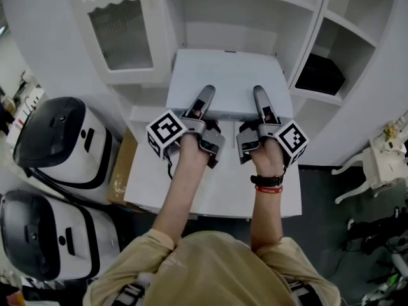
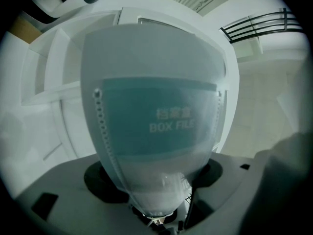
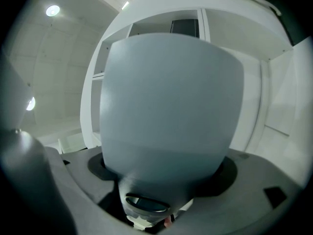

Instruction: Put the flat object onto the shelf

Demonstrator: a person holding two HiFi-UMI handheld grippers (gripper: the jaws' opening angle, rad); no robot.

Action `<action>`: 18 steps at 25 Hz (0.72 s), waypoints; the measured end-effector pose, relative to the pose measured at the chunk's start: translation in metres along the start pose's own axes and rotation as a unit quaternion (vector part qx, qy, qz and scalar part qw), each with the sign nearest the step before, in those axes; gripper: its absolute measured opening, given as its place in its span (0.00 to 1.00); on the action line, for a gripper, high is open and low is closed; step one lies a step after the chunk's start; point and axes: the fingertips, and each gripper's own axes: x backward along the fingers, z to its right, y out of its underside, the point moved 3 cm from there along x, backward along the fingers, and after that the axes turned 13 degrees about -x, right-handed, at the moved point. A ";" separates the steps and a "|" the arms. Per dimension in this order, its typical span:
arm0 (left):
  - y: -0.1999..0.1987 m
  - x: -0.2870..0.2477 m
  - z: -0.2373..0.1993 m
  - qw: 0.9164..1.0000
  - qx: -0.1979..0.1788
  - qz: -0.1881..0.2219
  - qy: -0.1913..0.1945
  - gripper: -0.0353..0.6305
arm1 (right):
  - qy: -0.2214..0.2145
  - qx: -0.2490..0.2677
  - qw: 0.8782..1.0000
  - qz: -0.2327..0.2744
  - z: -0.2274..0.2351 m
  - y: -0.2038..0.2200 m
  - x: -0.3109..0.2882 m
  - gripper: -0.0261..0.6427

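Observation:
A flat white box file is held level above the white table, in front of the white shelf unit. My left gripper is shut on its near edge at the left, one finger lying on top. My right gripper is shut on the same edge at the right. In the left gripper view the box file fills the middle and shows a teal label with "BOX FILE". In the right gripper view the box file shows as a plain grey-white face running out from between the jaws.
The shelf unit has an open middle compartment, a glass-fronted door at the left and side shelves at the right with a black item. Two black-and-white machines stand on the left. A white chair is at the right.

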 end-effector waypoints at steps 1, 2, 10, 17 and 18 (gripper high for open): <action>-0.001 -0.004 -0.001 1.000 0.001 -0.001 -0.002 0.55 | -0.001 -0.002 1.000 0.001 0.001 -0.002 -0.004 0.65; -0.003 -0.007 -0.003 1.000 0.003 0.000 -0.004 0.55 | 0.003 -0.004 1.000 0.003 0.002 -0.003 -0.007 0.65; -0.006 -0.030 -0.017 0.999 0.028 -0.004 -0.022 0.55 | 0.022 -0.012 0.999 0.019 0.011 -0.016 -0.030 0.65; -0.009 -0.042 -0.027 0.998 0.031 -0.009 -0.047 0.55 | 0.043 -0.036 0.998 0.026 0.027 -0.021 -0.040 0.65; -0.009 -0.044 -0.028 0.998 0.032 -0.009 -0.048 0.55 | 0.047 -0.035 0.998 0.026 0.027 -0.022 -0.041 0.65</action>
